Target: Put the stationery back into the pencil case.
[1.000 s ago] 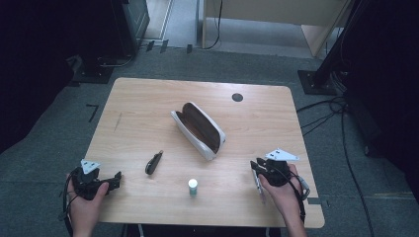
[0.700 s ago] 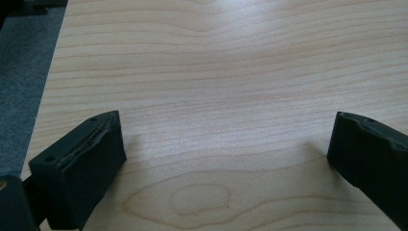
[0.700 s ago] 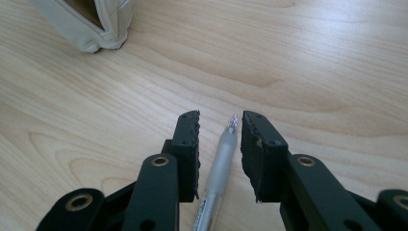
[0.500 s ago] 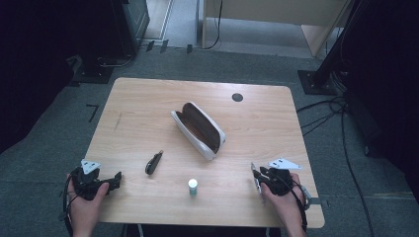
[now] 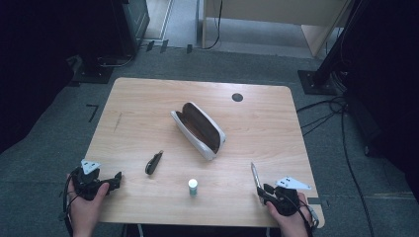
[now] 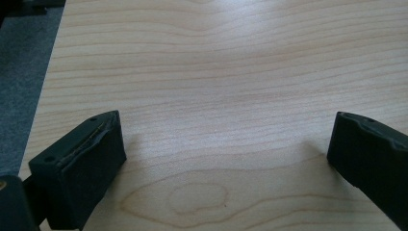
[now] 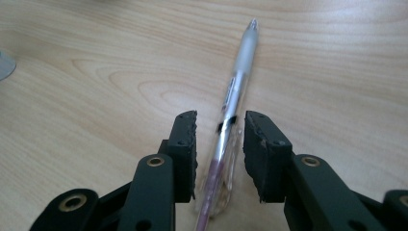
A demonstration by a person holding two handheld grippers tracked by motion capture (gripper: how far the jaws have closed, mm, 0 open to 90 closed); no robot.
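Here the pale wood-grain tabletop carries every item, with a small black round disc near its far edge. At its centre lies the open white pencil case with a dark brown lining, set diagonally with its mouth upward, presumably so that items can be dropped in. The left claw rests at the near left corner, jaws spread wide over bare wood and holding nothing; in the left gripper view the left claw appears idle, probably parked clear of the working area. The right claw sits at the near right edge, and in the high view the right claw points toward the case. Its jaws stand slightly apart on either side of the translucent clear-barrelled pen with a reddish refill, which lies on the wood between them; whether the pads touch the barrel is hard to tell, so the pen seems unclamped. A small dark folded tool lies left of centre. A small white-and-green capped tube stands upright near the front edge. Dark printing on the pen barrel is too blurred to read.
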